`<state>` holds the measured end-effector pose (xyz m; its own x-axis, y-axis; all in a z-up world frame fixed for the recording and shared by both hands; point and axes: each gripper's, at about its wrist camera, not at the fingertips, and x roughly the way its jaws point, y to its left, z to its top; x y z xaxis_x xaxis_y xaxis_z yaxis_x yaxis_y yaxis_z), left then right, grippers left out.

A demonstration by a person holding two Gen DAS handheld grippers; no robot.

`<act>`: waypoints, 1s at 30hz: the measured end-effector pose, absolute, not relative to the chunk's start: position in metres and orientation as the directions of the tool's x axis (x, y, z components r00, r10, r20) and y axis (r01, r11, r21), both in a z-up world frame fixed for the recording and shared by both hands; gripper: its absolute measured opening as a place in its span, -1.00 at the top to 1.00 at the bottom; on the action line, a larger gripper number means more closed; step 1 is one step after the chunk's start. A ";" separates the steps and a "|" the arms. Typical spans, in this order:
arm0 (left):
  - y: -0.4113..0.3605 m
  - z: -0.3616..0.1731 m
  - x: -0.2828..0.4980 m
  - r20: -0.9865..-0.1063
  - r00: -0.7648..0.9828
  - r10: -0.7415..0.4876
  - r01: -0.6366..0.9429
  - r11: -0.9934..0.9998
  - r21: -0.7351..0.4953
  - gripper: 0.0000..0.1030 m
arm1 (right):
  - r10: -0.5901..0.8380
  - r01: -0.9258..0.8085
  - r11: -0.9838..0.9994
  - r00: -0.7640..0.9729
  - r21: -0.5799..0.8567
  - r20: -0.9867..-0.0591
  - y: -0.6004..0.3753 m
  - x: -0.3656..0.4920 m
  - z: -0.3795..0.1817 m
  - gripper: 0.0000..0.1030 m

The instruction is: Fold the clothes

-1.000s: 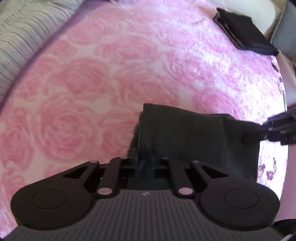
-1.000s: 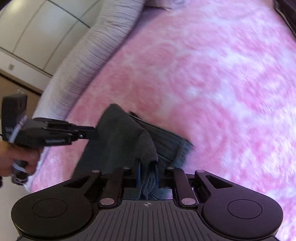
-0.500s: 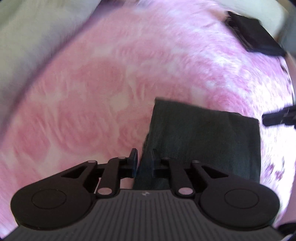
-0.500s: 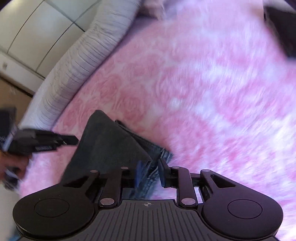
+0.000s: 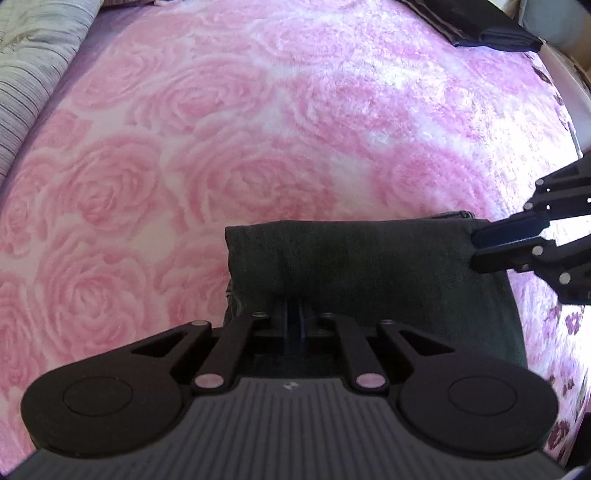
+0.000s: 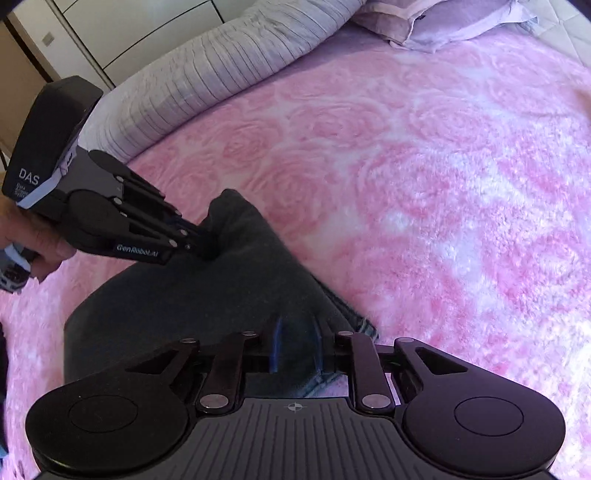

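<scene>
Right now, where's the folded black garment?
In the left wrist view, the folded black garment lies top right, at the far edge of the pink rose blanket.

Both wrist views close above the pink bedspread (image 5: pixel 258 110), looking forward and down, sharing the folded dark garment (image 5: pixel 369 266)
</scene>
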<state>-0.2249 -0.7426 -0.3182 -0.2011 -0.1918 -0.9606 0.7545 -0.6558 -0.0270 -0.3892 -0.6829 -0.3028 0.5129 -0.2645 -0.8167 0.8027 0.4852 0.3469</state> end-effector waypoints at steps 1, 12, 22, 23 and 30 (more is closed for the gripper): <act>-0.738 -0.313 -0.220 -0.960 -0.194 -0.200 0.763 -0.647 -0.019 0.83 | -0.261 0.808 0.478 0.505 0.344 -0.823 -0.677 -0.389 -0.297 0.63; -0.632 -0.305 -0.118 -0.979 -0.107 -0.174 0.874 -0.486 -0.009 0.68 | -0.011 0.584 0.655 0.642 0.479 -0.767 -0.536 -0.338 -0.277 0.51; -0.615 -0.307 -0.078 -0.978 -0.006 -0.209 0.930 -0.361 0.071 0.54 | 0.083 0.620 0.680 0.466 0.392 -0.881 -0.503 -0.343 -0.311 0.35; -0.607 -0.303 -0.070 -0.979 0.018 -0.202 0.940 -0.332 0.086 0.54 | 0.071 0.639 0.671 0.449 0.375 -0.891 -0.504 -0.348 -0.309 0.27; -0.516 -0.256 -0.042 -0.960 0.008 -0.282 0.989 -0.142 0.050 0.17 | -0.070 0.753 0.609 0.363 0.249 -0.929 -0.492 -0.373 -0.275 -0.21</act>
